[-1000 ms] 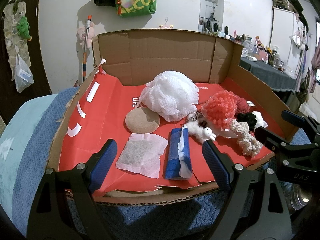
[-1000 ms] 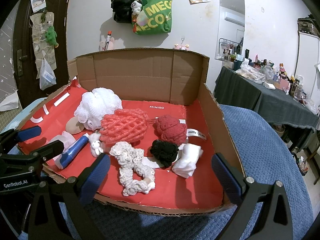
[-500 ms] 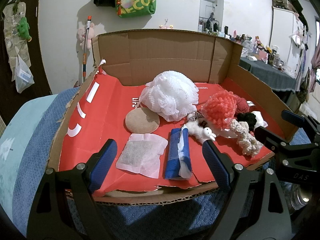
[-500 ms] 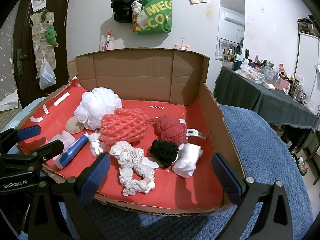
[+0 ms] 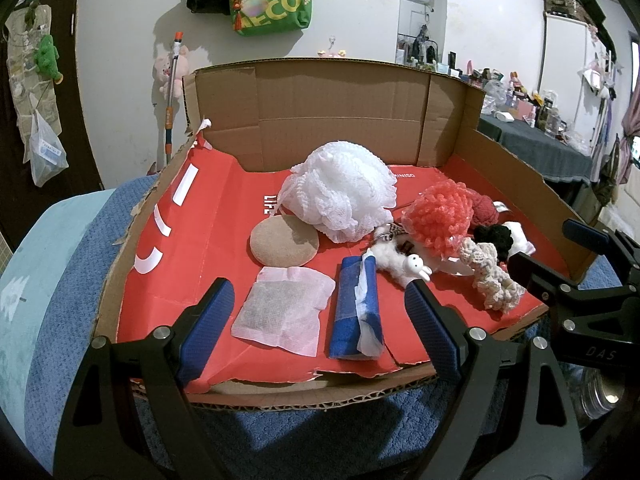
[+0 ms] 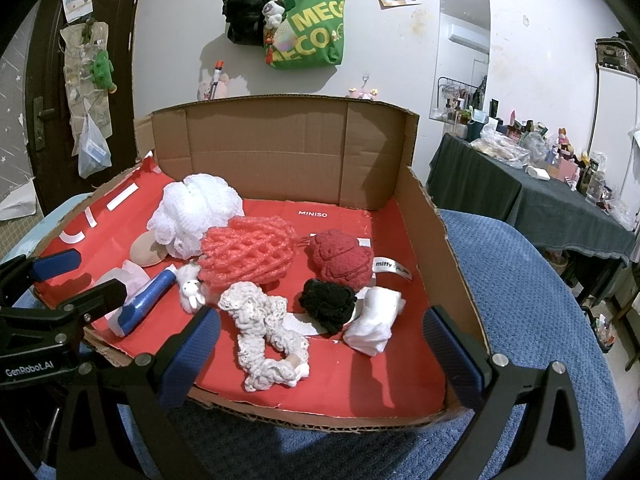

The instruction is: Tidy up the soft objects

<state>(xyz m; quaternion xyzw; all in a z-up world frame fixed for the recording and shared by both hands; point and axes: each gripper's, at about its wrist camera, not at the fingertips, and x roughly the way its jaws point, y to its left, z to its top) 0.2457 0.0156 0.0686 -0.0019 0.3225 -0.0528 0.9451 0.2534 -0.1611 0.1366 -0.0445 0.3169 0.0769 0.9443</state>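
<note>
Both sets of blue-padded fingers stand wide apart with nothing between them: the left gripper [image 5: 316, 320] hangs at the near edge of the cardboard tray [image 5: 320, 128], the right gripper [image 6: 320, 344] just beside it at the same edge. Ahead of the left fingers lie a flat white pouch [image 5: 284, 310] and a blue roll [image 5: 354, 312] with its long axis running away from the camera, white tissue trailing along it. Behind them sit a tan round pad [image 5: 284, 242], partly tucked under the white mesh pouf [image 5: 340, 196]. The coral net ball [image 6: 248, 254] hides part of a small white bunny toy [image 6: 191, 290]. A cream crocheted piece [image 6: 264, 336] curls toward the near edge, beside a black knit ball [image 6: 328, 304], a dark red knit ball [image 6: 340, 258] and crumpled white tissue [image 6: 374, 322]. The tray rests on a blue blanket [image 6: 520, 280]; a green tote [image 6: 308, 36] hangs on the wall, and a cluttered dark-clothed counter [image 6: 540, 200] is cut off at the right.
</note>
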